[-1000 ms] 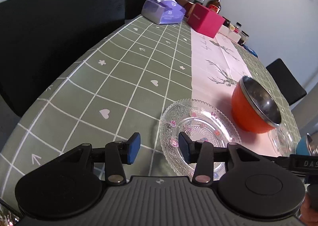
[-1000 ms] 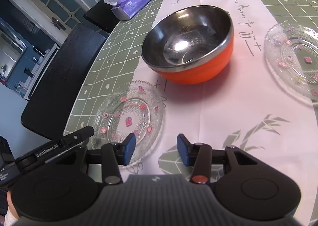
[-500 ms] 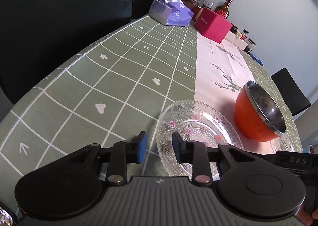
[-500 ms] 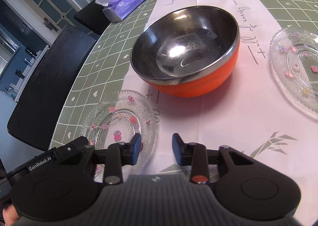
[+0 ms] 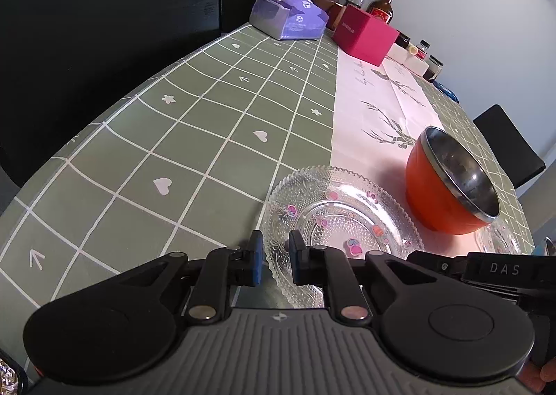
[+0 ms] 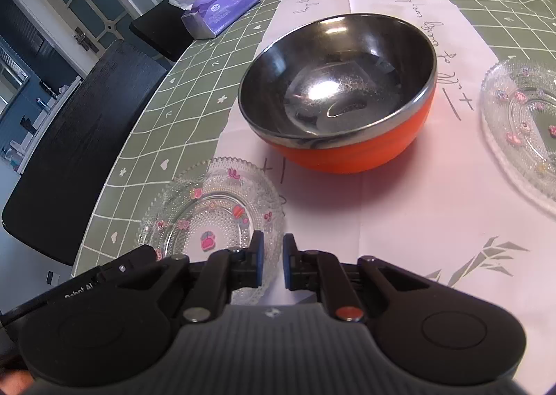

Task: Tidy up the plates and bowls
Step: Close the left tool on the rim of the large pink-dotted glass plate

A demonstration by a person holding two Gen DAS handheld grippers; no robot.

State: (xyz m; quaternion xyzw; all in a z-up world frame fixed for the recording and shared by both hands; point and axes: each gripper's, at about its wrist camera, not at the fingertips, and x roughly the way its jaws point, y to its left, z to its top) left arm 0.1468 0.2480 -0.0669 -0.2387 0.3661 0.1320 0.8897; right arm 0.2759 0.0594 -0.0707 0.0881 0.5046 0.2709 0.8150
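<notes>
Both jaw pairs have just been closing: the left hand-held gripper [image 5: 274,257] narrowly straddles the glass plate's [image 5: 347,217] near rim, the right hand-held gripper [image 6: 272,261] nearly shut at its edge.

Counter cloth [image 5: 208,137] is showing olive green with a white grid plus hearts, arrows and flowers; runner [image 6: 399,221] is showing pale pink with grey deer prints. Bowl [image 6: 347,151] is reading orange outside, steel inside. Clear beaded glass plate [image 6: 194,193] is carrying pink motifs. Tissue pack [image 5: 288,17] purple, box [image 5: 365,37] magenta. Gripper pads [image 5: 257,257] blue.
</notes>
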